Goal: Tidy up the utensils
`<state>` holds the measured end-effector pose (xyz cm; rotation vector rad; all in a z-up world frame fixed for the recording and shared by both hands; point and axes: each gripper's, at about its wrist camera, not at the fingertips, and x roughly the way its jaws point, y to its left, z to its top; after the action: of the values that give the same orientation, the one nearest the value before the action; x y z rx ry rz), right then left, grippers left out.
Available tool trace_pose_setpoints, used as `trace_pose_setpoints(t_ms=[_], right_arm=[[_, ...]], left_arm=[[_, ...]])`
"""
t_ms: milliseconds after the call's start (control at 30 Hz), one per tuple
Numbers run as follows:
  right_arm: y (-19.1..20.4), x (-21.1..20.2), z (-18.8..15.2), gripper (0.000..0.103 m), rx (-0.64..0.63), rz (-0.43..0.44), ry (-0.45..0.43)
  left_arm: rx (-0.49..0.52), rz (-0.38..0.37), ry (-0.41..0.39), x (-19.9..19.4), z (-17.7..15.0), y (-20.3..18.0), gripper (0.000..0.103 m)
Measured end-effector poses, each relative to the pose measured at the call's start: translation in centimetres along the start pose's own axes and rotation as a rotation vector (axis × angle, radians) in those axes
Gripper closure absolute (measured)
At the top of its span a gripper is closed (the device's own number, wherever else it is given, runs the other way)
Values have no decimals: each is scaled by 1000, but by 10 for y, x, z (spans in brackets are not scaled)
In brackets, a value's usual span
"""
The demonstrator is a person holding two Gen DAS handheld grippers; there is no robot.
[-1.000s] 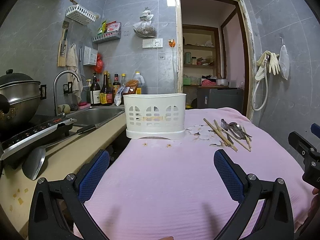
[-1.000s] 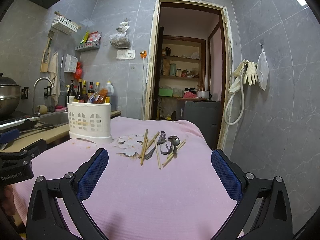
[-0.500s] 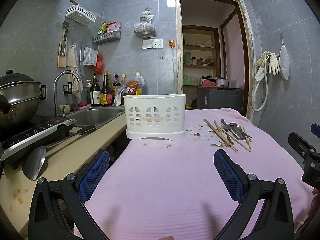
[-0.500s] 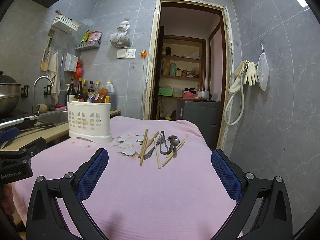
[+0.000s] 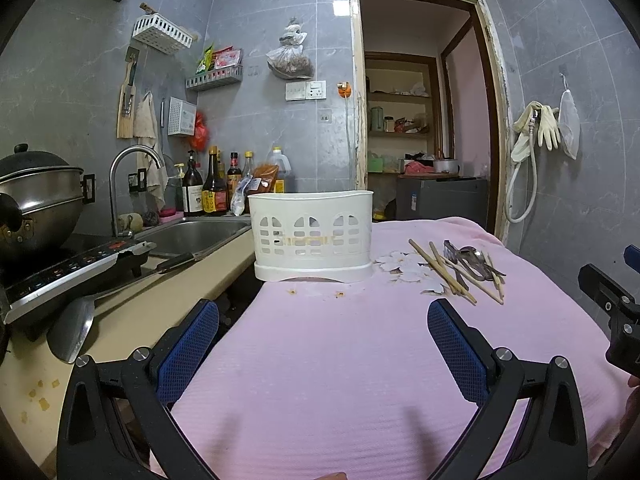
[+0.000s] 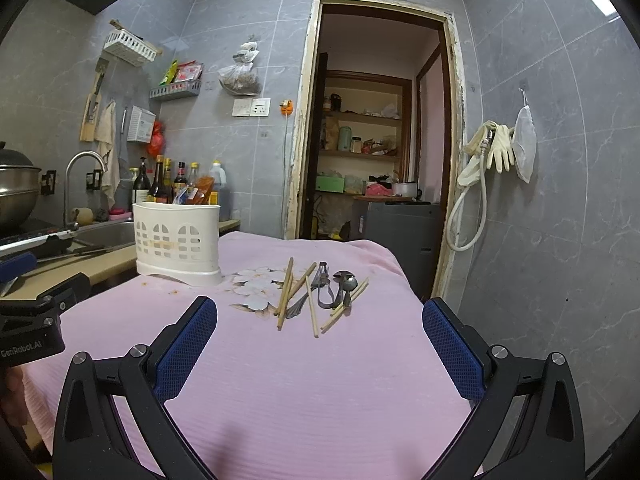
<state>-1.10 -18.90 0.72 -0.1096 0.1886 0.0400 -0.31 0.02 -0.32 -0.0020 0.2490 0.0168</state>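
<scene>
— Pink cloth (image 5: 340, 360) right across the table, and both grippers hang above it, nothing in either one.

— Left gripper (image 5: 322, 340) first?

— Spread wide, blue pads (image 5: 188, 344) well apart, empty. Straight ahead of it stands the white utensil holder (image 5: 312, 236), upright at the cloth's far left edge, just beside the counter with the sink (image 5: 192, 236).

— And the utensils?

— Loose on the cloth to the right of the holder, apart from it. From the right wrist view, wooden chopsticks (image 6: 286, 292) lie fanned out and crossing, tangled with a metal spoon (image 6: 347, 284) and what looks like a fork (image 6: 298, 307); another metal piece sits between them, too jumbled to name.

— Right gripper (image 6: 320, 344)?

— Also splayed open, holding nothing, low over the near cloth with the pile dead ahead between its fingers. Nothing is visible inside the holder from either camera.
</scene>
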Motion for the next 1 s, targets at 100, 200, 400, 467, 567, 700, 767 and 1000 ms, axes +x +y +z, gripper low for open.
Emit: trace_pose_setpoints(t_ms=[100,200,400,467,567,700,767,1000], right_arm=[[1,-1,0,0,-1,-1,1],[0,0,0,0,-1,-1,2],[1,0,0,0,-4,-2,3],[1,0,0,0,-3,-2,3],[1,0,0,0,-5,-3,4],[2,-1,0,0,-6,-3,4],[3,-1,0,0,-8,-2,3],[5,1,2,0,-8,6,-2]], left_arm=[[-3,0,0,0,0,0,1],[-4,2,1,0,0,0,1],[-5,3,2,1,0,1,1],[-5,5,1,1,0,1,1],[-6,3,2,1,0,1,1],[-3,5,1,1,0,1,1],[1,7,2,2,-1,1,1],[0,12,3,5,-1,3,1]])
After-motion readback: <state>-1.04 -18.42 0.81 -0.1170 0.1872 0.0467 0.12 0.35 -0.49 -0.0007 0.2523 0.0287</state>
